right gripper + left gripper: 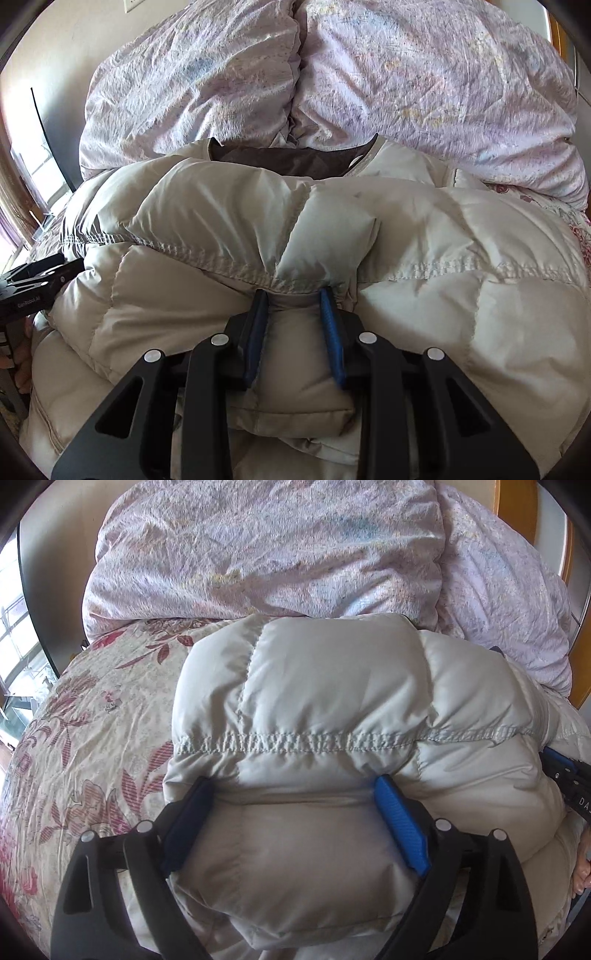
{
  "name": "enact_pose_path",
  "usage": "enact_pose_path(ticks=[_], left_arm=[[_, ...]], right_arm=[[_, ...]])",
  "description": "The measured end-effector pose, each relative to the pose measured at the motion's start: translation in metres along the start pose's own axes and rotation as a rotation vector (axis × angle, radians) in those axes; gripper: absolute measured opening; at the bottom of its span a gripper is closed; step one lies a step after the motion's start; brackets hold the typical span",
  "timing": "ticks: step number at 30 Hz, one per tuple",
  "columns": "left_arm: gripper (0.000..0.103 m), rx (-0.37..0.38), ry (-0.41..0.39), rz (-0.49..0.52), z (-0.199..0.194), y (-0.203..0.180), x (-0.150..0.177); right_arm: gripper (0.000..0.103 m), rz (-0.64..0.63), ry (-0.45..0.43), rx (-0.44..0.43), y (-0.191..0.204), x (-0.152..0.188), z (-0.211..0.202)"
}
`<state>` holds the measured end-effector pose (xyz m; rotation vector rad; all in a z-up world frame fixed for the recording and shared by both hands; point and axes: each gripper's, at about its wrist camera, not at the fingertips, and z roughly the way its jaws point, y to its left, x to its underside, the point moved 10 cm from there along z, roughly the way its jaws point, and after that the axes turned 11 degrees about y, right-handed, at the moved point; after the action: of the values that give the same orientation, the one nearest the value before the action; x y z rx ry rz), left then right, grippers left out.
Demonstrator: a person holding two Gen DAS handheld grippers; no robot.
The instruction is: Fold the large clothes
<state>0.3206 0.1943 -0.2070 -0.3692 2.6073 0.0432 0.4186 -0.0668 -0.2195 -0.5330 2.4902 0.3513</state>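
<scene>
A pale grey-white puffy down jacket (314,686) lies bunched on the bed; in the right wrist view (424,251) its brown inner lining (291,158) shows at the collar. My left gripper (291,786) has its blue fingers (400,823) spread wide around a thick fold of the jacket, pressing into it. My right gripper (295,295) is shut on a narrower bunch of the jacket's edge. The right gripper also shows at the right edge of the left wrist view (569,775), and the left gripper shows at the left edge of the right wrist view (33,284).
The bed has a cream sheet with red flowers (92,720). A crumpled lilac duvet (258,546) is heaped behind the jacket; it also fills the back of the right wrist view (424,85). A window (11,627) is at left, a wooden headboard (517,506) at right.
</scene>
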Motion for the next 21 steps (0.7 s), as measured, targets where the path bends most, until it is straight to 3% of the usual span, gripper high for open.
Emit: enact_pose_path(ticks=[6, 12, 13, 14, 15, 21], left_arm=[[0.101, -0.016, 0.017, -0.007, 0.004, 0.002, -0.001], [0.101, -0.051, 0.004, 0.001, -0.008, 0.006, 0.004], [0.101, -0.055, -0.003, 0.004, -0.014, 0.008, 0.006], [0.101, -0.034, -0.027, 0.014, -0.027, 0.009, 0.013], [0.101, -0.017, -0.037, 0.021, -0.036, 0.01, 0.017], [0.101, 0.107, -0.002, 0.031, -0.09, 0.039, 0.067]], right_arm=[[0.031, -0.004, -0.003, 0.008, 0.0, -0.001, -0.001], [0.037, -0.012, 0.0, 0.014, 0.002, 0.002, -0.01], [0.051, -0.007, 0.011, 0.019, 0.001, 0.006, -0.017], [0.079, 0.001, 0.017, 0.033, -0.001, 0.009, -0.024], [0.085, 0.009, 0.006, 0.042, -0.006, 0.014, -0.038], [0.085, 0.062, -0.003, -0.015, -0.043, 0.058, -0.108]])
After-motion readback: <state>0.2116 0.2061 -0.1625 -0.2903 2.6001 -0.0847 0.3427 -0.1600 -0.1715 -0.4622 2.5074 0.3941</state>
